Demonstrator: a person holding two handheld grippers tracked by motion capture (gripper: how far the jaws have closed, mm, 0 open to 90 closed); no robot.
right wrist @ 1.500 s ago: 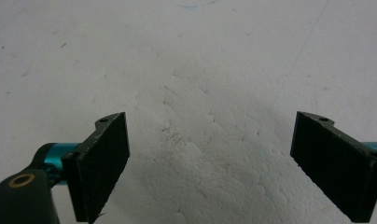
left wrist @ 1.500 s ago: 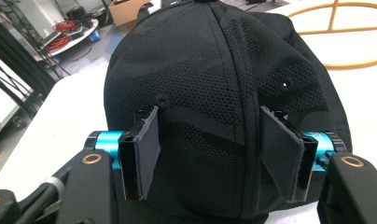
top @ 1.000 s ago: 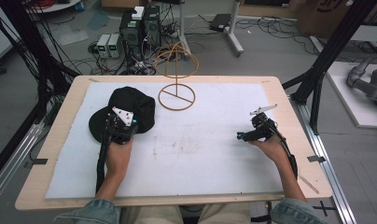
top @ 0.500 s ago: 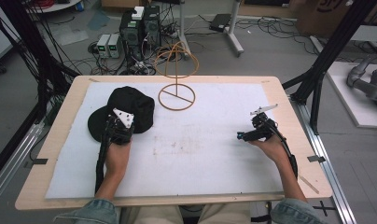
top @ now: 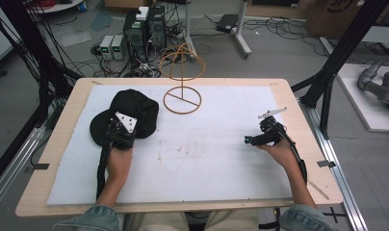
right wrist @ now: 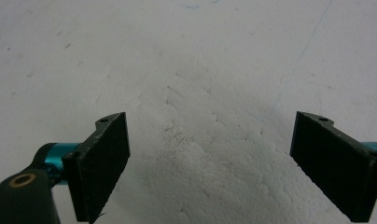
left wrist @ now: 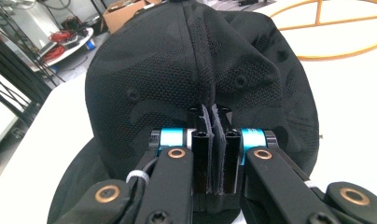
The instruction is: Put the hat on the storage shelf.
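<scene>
A black cap (top: pixel 130 113) lay on the white sheet (top: pixel 207 159) that covered the bench (top: pixel 308 139), toward the bench's far left corner, with its brim pointing at the left edge. The left gripper (top: pixel 121 131) sat at the cap's near side, and in the left gripper view its jaws were pressed together on a raised fold of the cap's (left wrist: pixel 196 70) fabric, pinching it along the middle seam between the two black pads (left wrist: pixel 203 149). The person's left hand (top: pixel 119 161) held that gripper from the near edge, with a dark cable trailing back along the forearm. Just beyond the cap, near the middle of the far edge, a wire stand (top: pixel 182 91) the colour of copper stood on a round base, its upper hoop rising over the bench's far edge. Well apart from the cap, close to the right edge, the right hand (top: pixel 279 149) held the right gripper (top: pixel 260 137) low over the sheet. In the right gripper view its jaws were spread wide, with bare, slightly scuffed white sheet (right wrist: pixel 200 116) between them. Beyond the bench, boxes of electronics (top: pixel 144 29) and loose cables lay on the floor.
</scene>
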